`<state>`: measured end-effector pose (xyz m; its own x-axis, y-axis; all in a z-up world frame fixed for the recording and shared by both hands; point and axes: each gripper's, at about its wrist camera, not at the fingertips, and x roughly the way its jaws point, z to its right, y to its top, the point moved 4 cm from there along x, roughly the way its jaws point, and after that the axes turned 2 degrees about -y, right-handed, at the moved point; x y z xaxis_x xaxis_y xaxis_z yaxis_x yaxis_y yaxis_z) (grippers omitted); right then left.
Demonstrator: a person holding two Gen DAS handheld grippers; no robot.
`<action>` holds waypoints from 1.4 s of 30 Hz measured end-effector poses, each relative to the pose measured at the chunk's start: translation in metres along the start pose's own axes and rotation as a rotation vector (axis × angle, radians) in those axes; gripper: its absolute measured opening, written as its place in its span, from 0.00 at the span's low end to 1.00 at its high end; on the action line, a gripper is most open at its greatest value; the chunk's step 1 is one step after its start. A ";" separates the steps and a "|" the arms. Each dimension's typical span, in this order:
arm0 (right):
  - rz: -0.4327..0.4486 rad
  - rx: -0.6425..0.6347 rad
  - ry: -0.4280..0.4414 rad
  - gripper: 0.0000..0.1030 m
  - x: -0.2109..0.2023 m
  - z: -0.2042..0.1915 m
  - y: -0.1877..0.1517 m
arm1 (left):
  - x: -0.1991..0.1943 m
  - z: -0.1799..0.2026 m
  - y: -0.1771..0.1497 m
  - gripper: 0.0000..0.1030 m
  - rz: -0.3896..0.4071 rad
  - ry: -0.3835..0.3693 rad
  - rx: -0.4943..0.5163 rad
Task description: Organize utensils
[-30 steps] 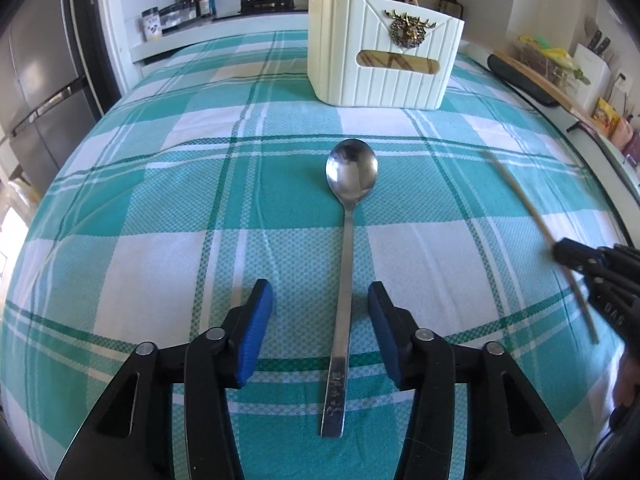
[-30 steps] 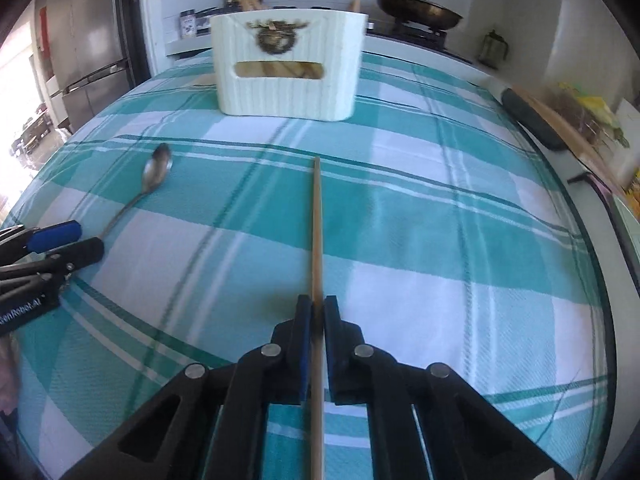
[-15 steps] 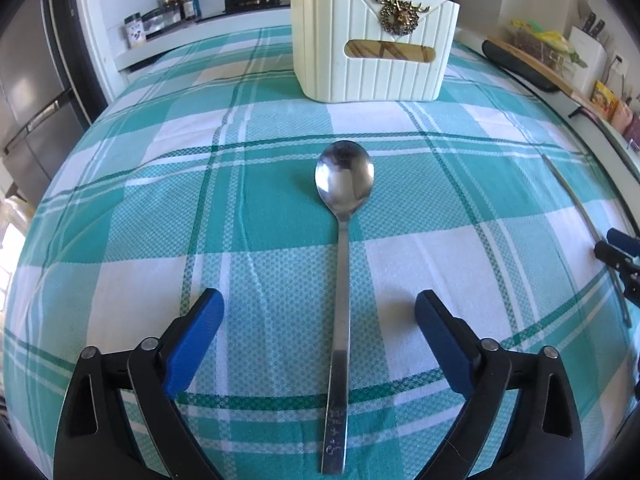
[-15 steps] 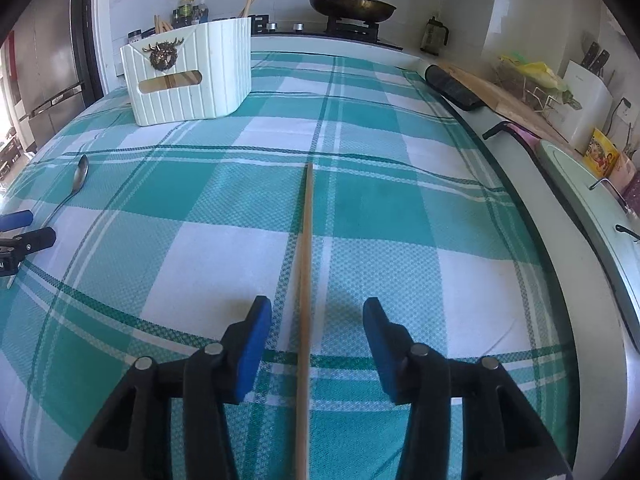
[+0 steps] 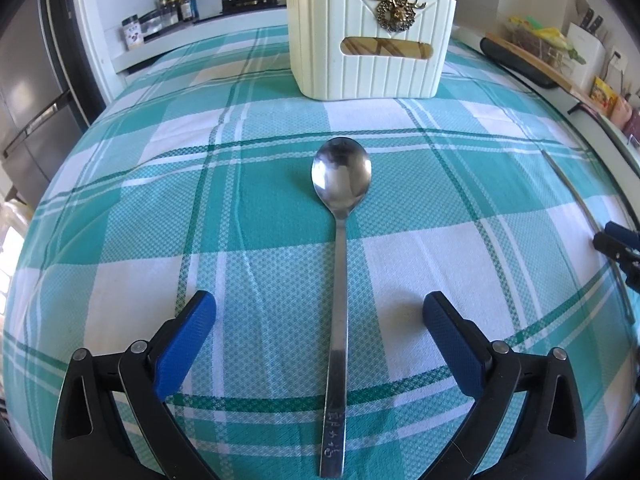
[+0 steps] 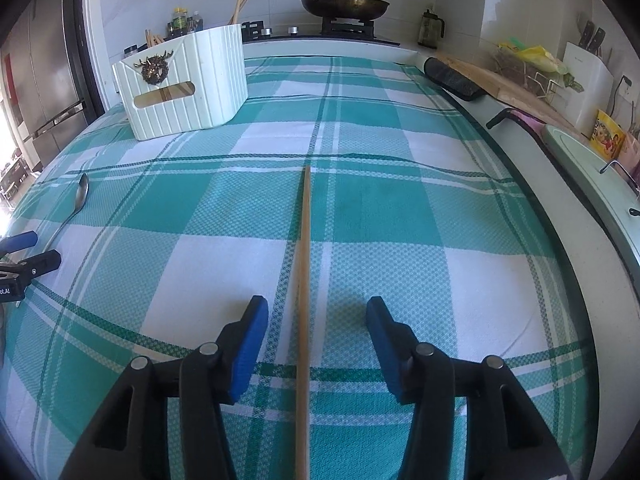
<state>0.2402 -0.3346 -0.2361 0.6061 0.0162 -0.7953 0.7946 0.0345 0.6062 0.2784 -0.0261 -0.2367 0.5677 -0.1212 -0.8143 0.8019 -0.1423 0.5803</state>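
A teal and white checked cloth (image 5: 248,184) covers the counter (image 6: 532,184) and fills most of both views. At its far end stands a cream ribbed utensil holder (image 5: 370,46) with a brass stag emblem on its front and a slot handle through which wooden sticks show; more sticks rise from its top. In the right wrist view the same holder (image 6: 186,82) sits far left, and beyond it a stove carries a dark lidded pan (image 6: 344,2).

The left tool (image 5: 320,314) has its jaws spread wide, the blue pads (image 5: 186,342) standing well apart on either side of a steel spoon (image 5: 340,264). The spoon lies flat on the cloth, bowl toward the holder, handle running near between the pads and touching neither. From the right wrist view the spoon (image 6: 76,202) lies at the far left, just beyond the left tool's tips (image 6: 28,254).

The right tool (image 6: 314,322) is likewise spread, gripping nothing. A single wooden chopstick (image 6: 305,292) lies flat on the cloth between its pads, running from the near edge of the view toward the far end, clear of both. In the left wrist view the right tool's tips (image 5: 618,244) show at the right edge, with the chopstick (image 5: 580,200) a thin line beside them.
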 end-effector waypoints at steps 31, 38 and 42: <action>0.002 0.000 -0.001 0.51 0.000 0.001 0.000 | -0.002 0.000 -0.001 0.99 -0.007 -0.016 0.008; -0.063 -0.066 0.051 0.59 -0.005 0.001 -0.004 | -0.018 -0.005 -0.002 0.99 -0.087 -0.073 0.073; -0.147 -0.118 0.081 0.59 -0.009 0.004 -0.008 | -0.018 -0.011 0.014 0.99 -0.115 -0.120 0.075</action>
<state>0.2286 -0.3390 -0.2337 0.4754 0.0827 -0.8758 0.8613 0.1589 0.4826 0.2814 -0.0148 -0.2142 0.4431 -0.2160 -0.8700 0.8416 -0.2341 0.4868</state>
